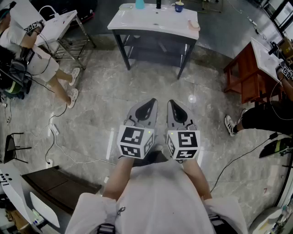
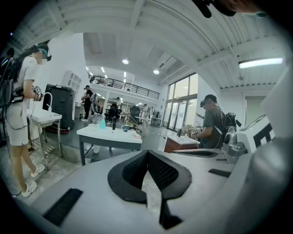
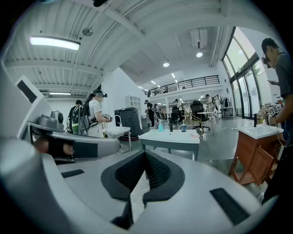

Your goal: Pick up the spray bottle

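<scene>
Left gripper (image 1: 151, 101): jaws closed, pad tips touching, nothing between them; held well short of the white table (image 1: 151, 23) and aimed toward it.
Right gripper (image 1: 170, 101): jaws likewise pressed together and empty; just beside the left one, equally far back from the table.
Left gripper's own view: black pads meet at the tip (image 2: 147, 155); the table (image 2: 105, 135) lies beyond them, a little left of the tip.
Right gripper's own view: pads closed (image 3: 145, 154); the table (image 3: 169, 136) stands ahead, slightly right of the tip.
Marker cubes: one on each gripper (image 1: 136, 141), on the side away from the table.
Floor (image 1: 100, 100): pale marbled tiles between the grippers and the table.
Spray bottle (image 1: 139, 3): teal, upright on the table's far edge, leftmost of three things there; untouched, well apart from both grippers; also seen from the left gripper (image 2: 102, 123) and the right gripper (image 3: 160, 127).
Dark bottle (image 1: 158, 3): upright on the table, just right of the spray bottle.
Mug (image 1: 179, 6): blue, on the table, right of the dark bottle.
Pink item (image 1: 194, 25): on the table's right end; too small to identify.
Brown wooden stand (image 1: 242, 68): right of the table, apart from it.
Person in white (image 1: 36, 59): standing left of the table at another work surface.
</scene>
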`<state>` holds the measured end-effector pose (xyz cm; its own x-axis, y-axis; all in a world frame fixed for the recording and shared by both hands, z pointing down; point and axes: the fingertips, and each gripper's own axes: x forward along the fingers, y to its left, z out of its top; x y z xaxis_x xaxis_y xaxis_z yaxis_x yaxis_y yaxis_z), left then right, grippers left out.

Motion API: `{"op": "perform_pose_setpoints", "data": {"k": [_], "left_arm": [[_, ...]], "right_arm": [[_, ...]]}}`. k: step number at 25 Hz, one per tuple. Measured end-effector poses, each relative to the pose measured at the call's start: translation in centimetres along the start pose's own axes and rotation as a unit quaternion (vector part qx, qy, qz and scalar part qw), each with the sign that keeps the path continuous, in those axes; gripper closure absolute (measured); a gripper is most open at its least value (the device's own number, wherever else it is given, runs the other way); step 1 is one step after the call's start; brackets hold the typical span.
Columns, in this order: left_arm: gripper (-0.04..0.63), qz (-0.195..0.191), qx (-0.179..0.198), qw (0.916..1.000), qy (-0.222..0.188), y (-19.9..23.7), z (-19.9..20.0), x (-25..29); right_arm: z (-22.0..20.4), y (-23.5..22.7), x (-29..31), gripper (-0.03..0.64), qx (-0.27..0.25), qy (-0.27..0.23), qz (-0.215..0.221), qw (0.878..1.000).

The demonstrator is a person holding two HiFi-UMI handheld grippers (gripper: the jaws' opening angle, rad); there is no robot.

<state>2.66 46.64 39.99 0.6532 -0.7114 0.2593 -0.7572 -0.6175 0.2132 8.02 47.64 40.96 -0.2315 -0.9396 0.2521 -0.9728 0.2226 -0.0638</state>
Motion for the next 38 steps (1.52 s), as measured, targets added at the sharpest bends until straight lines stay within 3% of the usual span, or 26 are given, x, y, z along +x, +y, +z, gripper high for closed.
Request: {"op": "perform_pose_setpoints", "data": {"k": [13, 23, 38], "left_arm": [[0.569, -0.003, -0.010, 0.9999, 0.002, 2.1, -0.8, -0.4], [0.569, -0.038, -0.012, 0.9991, 0.012, 5.3, -0.6, 0.5], [0.569, -0.037, -0.021, 0.9991, 0.004, 13.2, 2.1, 0.7]], "right_arm": [[-0.9, 2.1, 1.8, 0.592, 0.009, 0.014, 0.001, 1.000], [-1.0, 3.4, 4.8, 0.592, 0.036, 0.022, -0.017, 0.999], [1.7, 7.0, 10.3, 0.592, 0.030, 0.001, -0.040, 0.999]]}}
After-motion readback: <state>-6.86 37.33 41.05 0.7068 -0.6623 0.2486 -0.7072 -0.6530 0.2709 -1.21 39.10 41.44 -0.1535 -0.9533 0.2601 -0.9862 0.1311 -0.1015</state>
